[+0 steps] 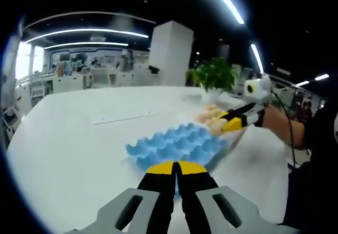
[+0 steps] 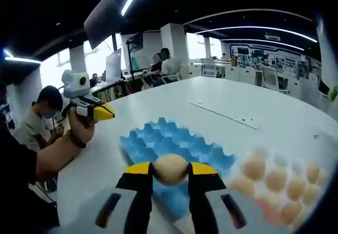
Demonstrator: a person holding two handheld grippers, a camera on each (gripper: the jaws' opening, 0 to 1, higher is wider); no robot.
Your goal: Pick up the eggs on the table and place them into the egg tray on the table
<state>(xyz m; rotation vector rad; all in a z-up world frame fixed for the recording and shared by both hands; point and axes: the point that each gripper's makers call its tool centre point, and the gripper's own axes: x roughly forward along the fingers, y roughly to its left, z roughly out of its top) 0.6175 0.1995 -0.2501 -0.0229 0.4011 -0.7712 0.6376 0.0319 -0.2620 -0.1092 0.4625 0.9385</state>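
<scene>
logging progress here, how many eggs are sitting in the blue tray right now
0. The blue egg tray has only empty cups where visible. One egg is clamped in the right gripper over its near edge; the others sit in a clear tray beside it. The gripper hides some near cups.

Left gripper (image 1: 176,166) fingers pressed together; right gripper (image 2: 169,169) fingers clamped.

Black, yellow-tipped jaws on each hand-held gripper (image 1: 176,166) (image 2: 170,169), grey slotted bases, dark sleeves.
</scene>
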